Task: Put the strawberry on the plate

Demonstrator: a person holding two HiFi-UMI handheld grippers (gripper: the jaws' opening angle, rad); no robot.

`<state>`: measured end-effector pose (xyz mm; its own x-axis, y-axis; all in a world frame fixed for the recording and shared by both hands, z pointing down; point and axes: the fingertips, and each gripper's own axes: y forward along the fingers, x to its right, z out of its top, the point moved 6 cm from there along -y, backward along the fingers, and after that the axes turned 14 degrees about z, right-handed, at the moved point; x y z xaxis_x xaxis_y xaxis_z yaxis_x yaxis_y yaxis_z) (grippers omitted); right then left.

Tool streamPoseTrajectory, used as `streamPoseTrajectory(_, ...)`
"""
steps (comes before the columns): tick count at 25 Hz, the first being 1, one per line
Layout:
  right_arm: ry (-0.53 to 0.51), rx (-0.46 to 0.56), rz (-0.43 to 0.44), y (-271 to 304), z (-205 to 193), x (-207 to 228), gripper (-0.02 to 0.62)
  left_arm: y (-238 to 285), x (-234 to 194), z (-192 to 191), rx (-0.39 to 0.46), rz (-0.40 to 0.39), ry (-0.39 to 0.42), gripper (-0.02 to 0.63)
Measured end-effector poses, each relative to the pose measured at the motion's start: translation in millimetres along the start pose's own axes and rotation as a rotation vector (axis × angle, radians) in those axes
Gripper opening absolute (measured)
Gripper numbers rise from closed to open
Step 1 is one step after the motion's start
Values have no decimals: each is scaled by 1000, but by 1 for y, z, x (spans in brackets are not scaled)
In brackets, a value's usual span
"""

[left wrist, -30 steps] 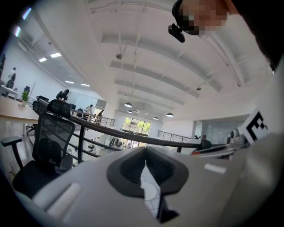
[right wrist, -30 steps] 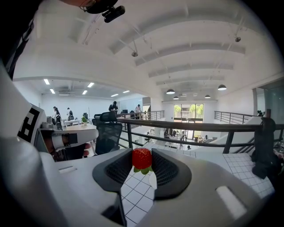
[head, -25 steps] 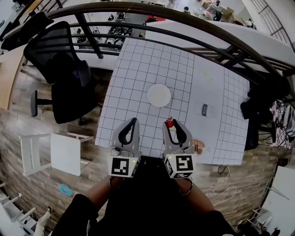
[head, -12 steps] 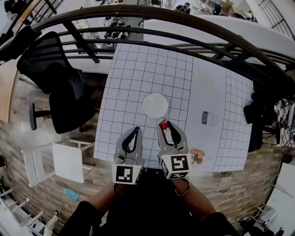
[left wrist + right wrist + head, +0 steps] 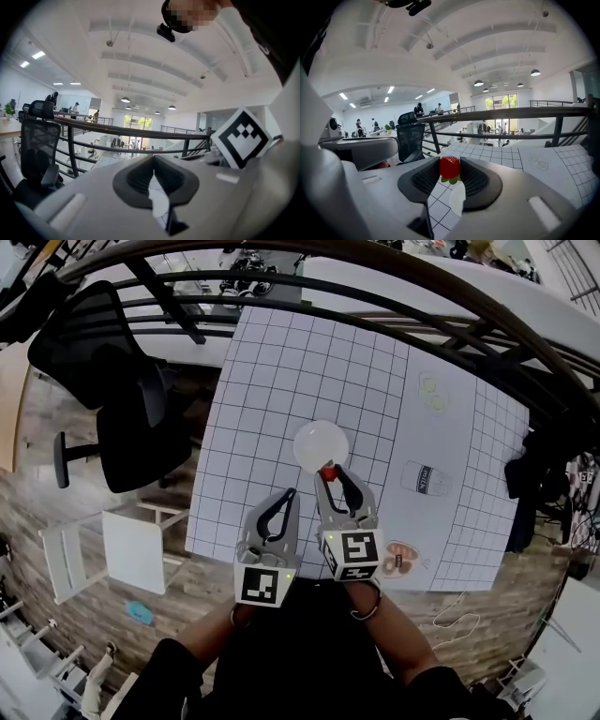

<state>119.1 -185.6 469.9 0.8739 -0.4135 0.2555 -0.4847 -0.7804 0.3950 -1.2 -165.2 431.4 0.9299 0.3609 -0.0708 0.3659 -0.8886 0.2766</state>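
A red strawberry (image 5: 327, 472) with green leaves sits pinched at the tips of my right gripper (image 5: 328, 474), which is shut on it. It hangs over the near edge of the round white plate (image 5: 319, 442) on the gridded table. In the right gripper view the strawberry (image 5: 450, 167) sits between the dark pads (image 5: 425, 180), with the plate (image 5: 457, 198) just below and ahead. My left gripper (image 5: 290, 494) is beside the right one, a little nearer to me, with its tips together and nothing held. In the left gripper view its jaws (image 5: 153, 159) meet at the tip.
The white gridded table (image 5: 309, 352) carries a paper mat with a printed can (image 5: 419, 479) and printed food (image 5: 401, 559) to the right. A black office chair (image 5: 122, 399) and a white stool (image 5: 108, 554) stand left of the table. A dark railing (image 5: 450, 296) arcs across the back.
Both grippers have moved forward across the table. The strawberry in the right gripper has gone from short of the plate to the plate's near edge.
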Motion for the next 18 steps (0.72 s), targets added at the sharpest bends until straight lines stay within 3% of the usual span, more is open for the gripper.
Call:
streamPoseTrajectory(11, 2, -62, 8, 47, -19, 29, 132, 16, -8, -24, -57, 11, -23, 11)
streamPoseTrajectory(18, 15, -137, 29, 64, -46, 40, 132, 14, -15, -34, -70, 65, -23, 11)
